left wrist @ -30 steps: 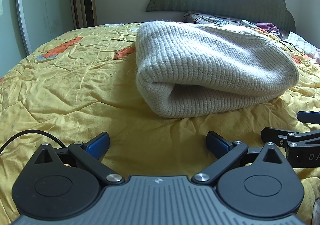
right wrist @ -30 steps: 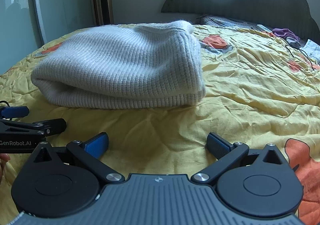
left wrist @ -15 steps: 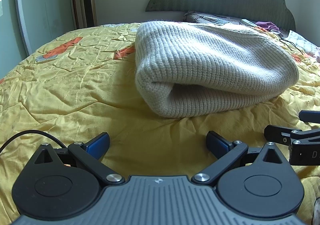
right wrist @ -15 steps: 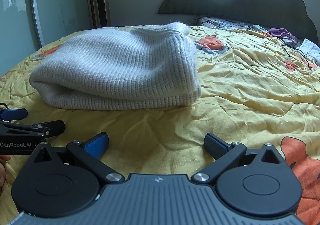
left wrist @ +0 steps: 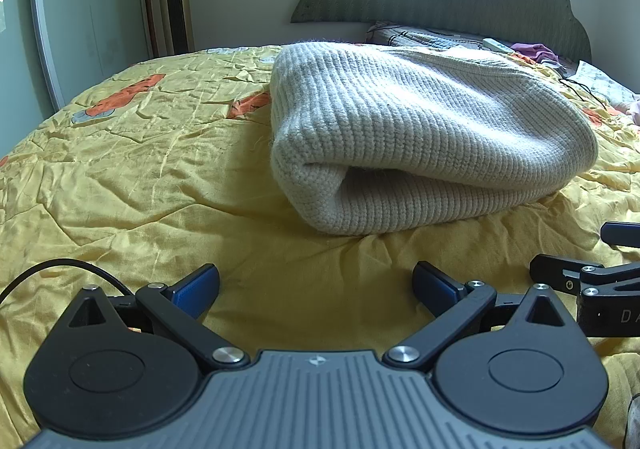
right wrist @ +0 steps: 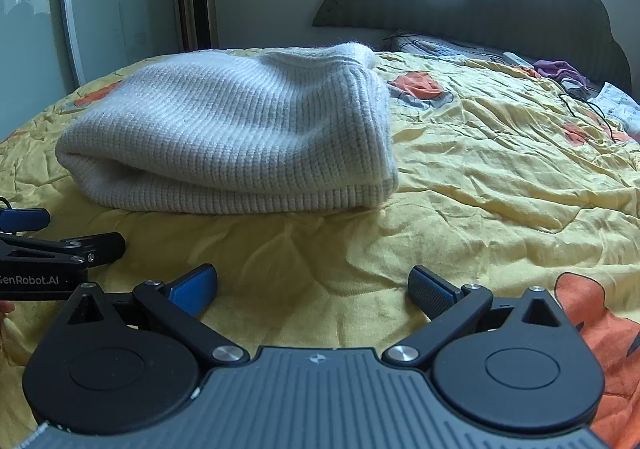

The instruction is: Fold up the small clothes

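At frame centre the folded knit (left wrist: 420,137) sits loose on the quilt (left wrist: 140,169), both grippers (left wrist: 316,281) (right wrist: 312,285) spread empty; a snagging finger could unroll it.

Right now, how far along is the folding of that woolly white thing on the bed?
It looks mostly done: the white knit garment lies doubled over on the yellow bedspread, one layer resting on another. Nothing is in hand: the left gripper and right gripper are both open and empty, short of the garment and not touching it. Whether another fold is planned I cannot tell. Other clothes by the headboard may be next.
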Demonstrator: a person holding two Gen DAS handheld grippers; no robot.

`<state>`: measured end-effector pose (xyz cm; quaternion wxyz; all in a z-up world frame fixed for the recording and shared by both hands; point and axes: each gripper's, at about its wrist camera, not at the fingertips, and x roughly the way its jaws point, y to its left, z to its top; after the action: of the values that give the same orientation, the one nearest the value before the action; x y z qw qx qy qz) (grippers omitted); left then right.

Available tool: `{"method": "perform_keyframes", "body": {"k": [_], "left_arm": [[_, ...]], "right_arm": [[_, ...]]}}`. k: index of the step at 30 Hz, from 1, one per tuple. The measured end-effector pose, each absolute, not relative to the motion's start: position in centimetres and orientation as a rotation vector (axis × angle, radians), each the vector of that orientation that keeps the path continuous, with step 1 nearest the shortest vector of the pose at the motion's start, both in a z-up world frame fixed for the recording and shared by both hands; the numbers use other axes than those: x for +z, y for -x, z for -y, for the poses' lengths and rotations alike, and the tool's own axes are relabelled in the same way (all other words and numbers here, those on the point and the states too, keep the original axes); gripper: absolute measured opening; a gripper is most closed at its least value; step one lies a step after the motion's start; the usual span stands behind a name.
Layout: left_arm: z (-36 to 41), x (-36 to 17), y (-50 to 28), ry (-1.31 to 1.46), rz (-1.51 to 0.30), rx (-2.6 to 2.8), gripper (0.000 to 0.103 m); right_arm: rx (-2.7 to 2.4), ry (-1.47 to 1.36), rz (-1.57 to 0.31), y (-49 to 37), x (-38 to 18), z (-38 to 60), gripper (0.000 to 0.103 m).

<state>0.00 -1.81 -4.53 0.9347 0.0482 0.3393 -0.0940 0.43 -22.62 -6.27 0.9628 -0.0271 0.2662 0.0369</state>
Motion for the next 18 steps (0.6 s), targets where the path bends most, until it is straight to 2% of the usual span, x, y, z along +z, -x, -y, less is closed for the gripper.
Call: {"method": "perform_keyframes", "body": {"k": [8,18], "left_arm": [[1.8,-4.5,0.0,-0.098,-0.694,-0.193,0.103],[1.1,-3.1,1.1,-0.122,-0.693,-0.143,0.103]], "right_arm": [[0.064,0.078,-0.546,-0.6,-6.4,22.4,0.103],[0.06,-0.031,-0.539,1.0,-4.8,23.3,0.103]]}}
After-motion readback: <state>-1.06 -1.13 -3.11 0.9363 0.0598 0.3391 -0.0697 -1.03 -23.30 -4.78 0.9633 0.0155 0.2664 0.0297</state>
